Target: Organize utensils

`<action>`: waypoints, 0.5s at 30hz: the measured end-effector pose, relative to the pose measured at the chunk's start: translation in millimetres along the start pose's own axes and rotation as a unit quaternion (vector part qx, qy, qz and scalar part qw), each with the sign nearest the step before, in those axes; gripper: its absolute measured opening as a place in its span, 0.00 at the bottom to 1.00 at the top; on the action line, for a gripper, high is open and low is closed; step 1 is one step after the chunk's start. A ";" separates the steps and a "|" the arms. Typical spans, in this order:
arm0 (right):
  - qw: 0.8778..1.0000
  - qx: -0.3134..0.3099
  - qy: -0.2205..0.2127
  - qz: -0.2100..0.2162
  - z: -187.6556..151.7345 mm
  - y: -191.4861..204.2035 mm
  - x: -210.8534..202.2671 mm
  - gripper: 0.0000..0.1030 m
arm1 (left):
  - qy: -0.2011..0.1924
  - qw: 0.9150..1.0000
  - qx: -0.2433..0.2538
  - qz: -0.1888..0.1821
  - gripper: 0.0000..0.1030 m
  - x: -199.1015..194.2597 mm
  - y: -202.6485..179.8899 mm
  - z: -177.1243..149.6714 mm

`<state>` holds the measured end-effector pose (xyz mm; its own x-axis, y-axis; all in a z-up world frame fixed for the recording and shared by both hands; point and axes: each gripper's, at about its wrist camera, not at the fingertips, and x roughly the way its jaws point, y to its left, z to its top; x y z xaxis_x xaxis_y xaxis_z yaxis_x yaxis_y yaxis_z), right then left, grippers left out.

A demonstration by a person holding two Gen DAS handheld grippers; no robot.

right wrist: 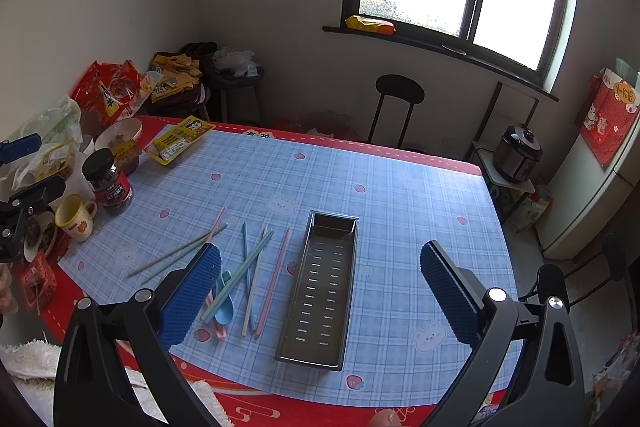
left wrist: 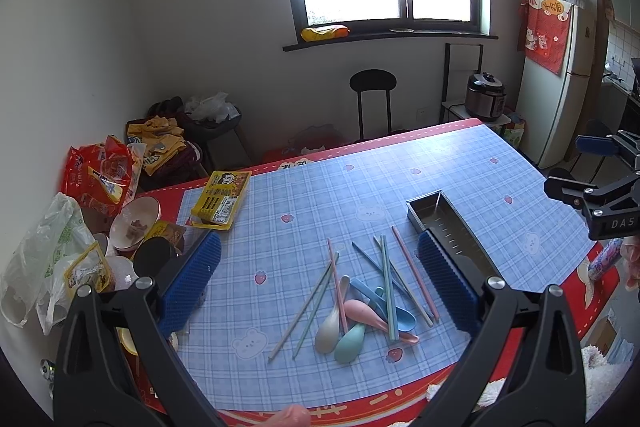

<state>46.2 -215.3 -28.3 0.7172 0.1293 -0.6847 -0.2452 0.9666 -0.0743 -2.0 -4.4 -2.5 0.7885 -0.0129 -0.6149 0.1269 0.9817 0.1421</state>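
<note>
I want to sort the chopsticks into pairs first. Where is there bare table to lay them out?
Free: the blue checked cloth beyond and right of the metal tray, and between the yellow packet and the utensil pile. Crowded: the left edge, around the jar and mug.

Table (right wrist: 400,187) with blue plaid cloth, red border. On it – empty perforated metal tray (right wrist: 324,291), loose pile of pastel chopsticks (left wrist: 384,279) and spoons (left wrist: 344,331) beside the tray. Far-left edge – yellow packet (right wrist: 180,141), dark-lidded jar (right wrist: 108,183), yellow mug (right wrist: 74,217), bowls, bags.
</note>
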 end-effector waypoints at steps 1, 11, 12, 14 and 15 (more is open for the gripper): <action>1.000 0.002 0.000 -0.001 -0.6 0.2 -1.5 0.95 | 0.000 1.000 0.000 0.001 0.95 -0.2 -0.1 0.1; 1.000 0.004 0.000 0.002 0.0 0.2 -1.3 0.95 | 0.001 1.000 -0.004 -0.001 0.95 -1.6 0.2 1.8; 1.000 0.004 -0.001 0.003 -0.1 0.1 -1.3 0.95 | 0.001 1.000 -0.004 -0.001 0.95 -1.7 -0.1 2.1; 1.000 0.004 0.000 0.003 0.2 0.6 -0.9 0.95 | 0.002 1.000 -0.003 -0.001 0.95 -1.4 0.3 1.9; 1.000 0.004 0.000 0.003 -0.5 0.5 -1.6 0.95 | 0.002 1.000 -0.003 -0.001 0.95 -1.5 0.3 1.5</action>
<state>44.6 -215.1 -27.6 0.7165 0.1345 -0.6845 -0.2441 0.9675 -0.0654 -2.2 -4.3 -0.3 0.7859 -0.0145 -0.6182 0.1245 0.9830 0.1352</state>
